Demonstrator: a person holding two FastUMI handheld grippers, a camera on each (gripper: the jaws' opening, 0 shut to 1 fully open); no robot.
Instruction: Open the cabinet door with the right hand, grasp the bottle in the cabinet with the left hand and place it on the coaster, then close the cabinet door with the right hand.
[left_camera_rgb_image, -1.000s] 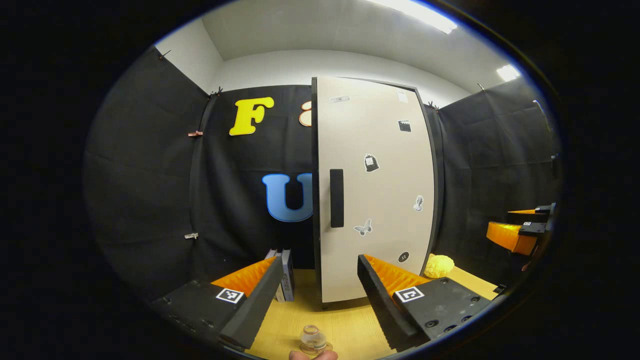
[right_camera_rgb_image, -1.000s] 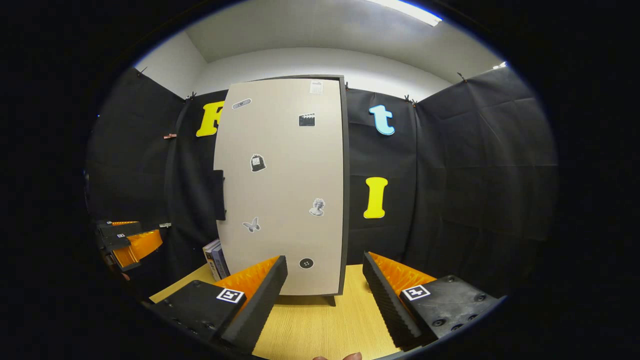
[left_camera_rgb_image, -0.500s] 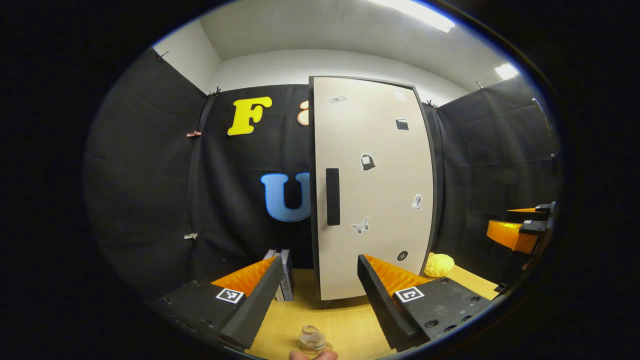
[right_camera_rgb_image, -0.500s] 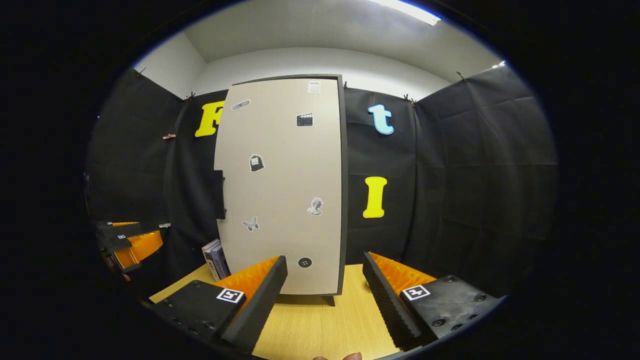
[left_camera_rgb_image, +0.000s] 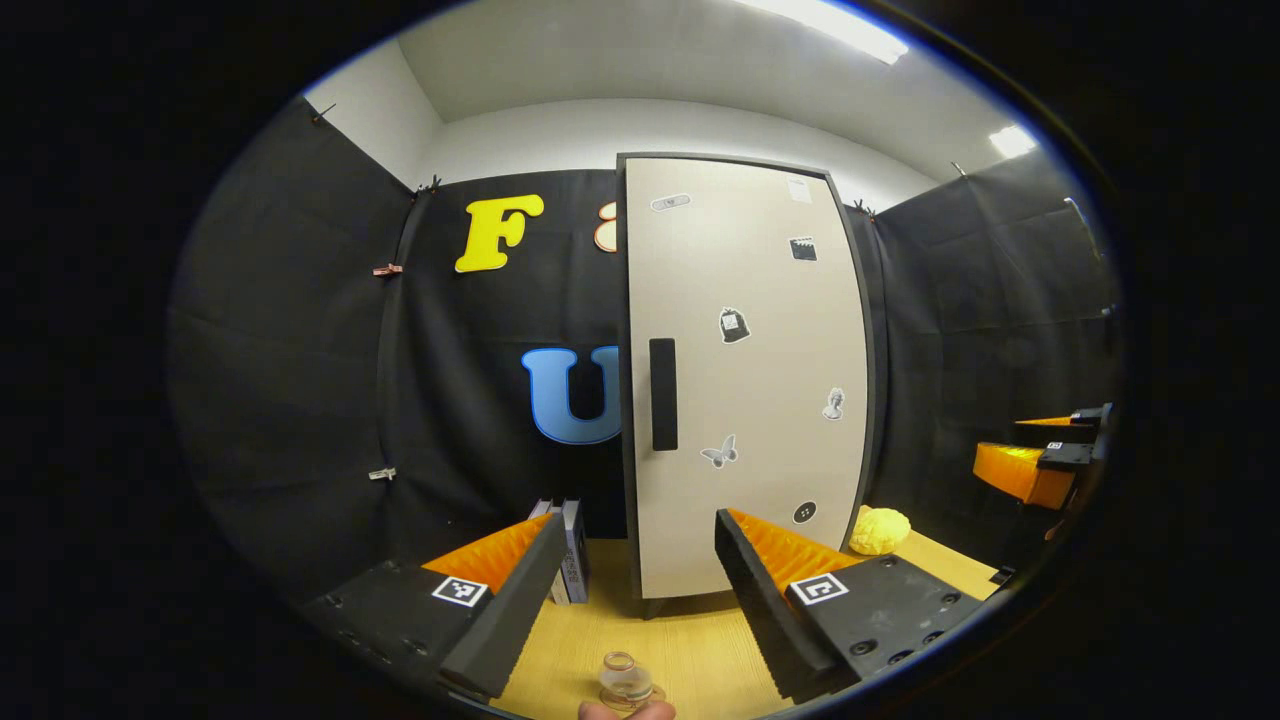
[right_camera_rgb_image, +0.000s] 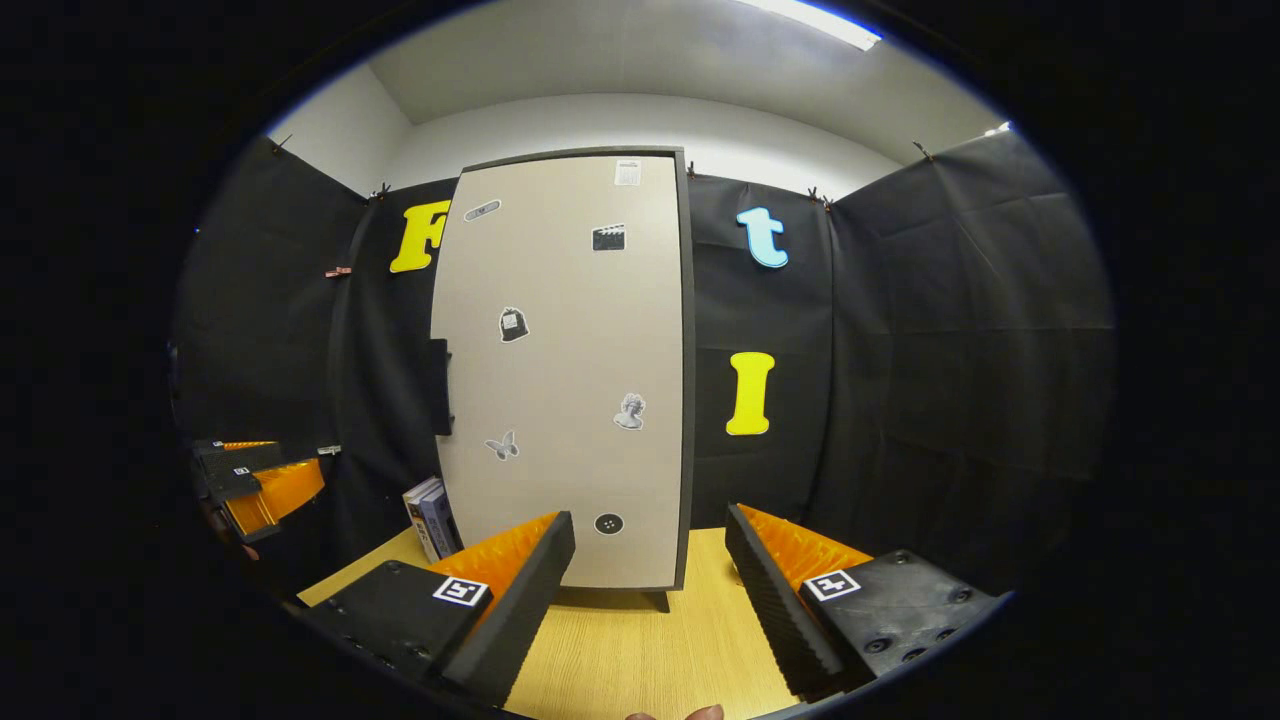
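A tall beige cabinet door (left_camera_rgb_image: 745, 380) with a black handle (left_camera_rgb_image: 662, 394) and several stickers stands shut at the back of the wooden table (left_camera_rgb_image: 690, 650). The same cabinet door (right_camera_rgb_image: 565, 370) fills the middle of the right gripper view. A small clear bottle (left_camera_rgb_image: 623, 679) stands on a coaster at the near table edge, below and between my left gripper's open fingers (left_camera_rgb_image: 632, 590). My right gripper (right_camera_rgb_image: 648, 590) is open in front of the door's foot, holding nothing. The other gripper (left_camera_rgb_image: 1040, 460) shows far right in the left gripper view, and the left gripper (right_camera_rgb_image: 255, 480) at far left in the right gripper view.
Books (left_camera_rgb_image: 570, 550) stand left of the cabinet. A yellow fluffy ball (left_camera_rgb_image: 879, 531) lies on the table to its right. A fingertip (left_camera_rgb_image: 625, 711) shows at the bottom edge.
The cabinet door has swung the last bit shut against its frame. Both grippers have hardly moved.
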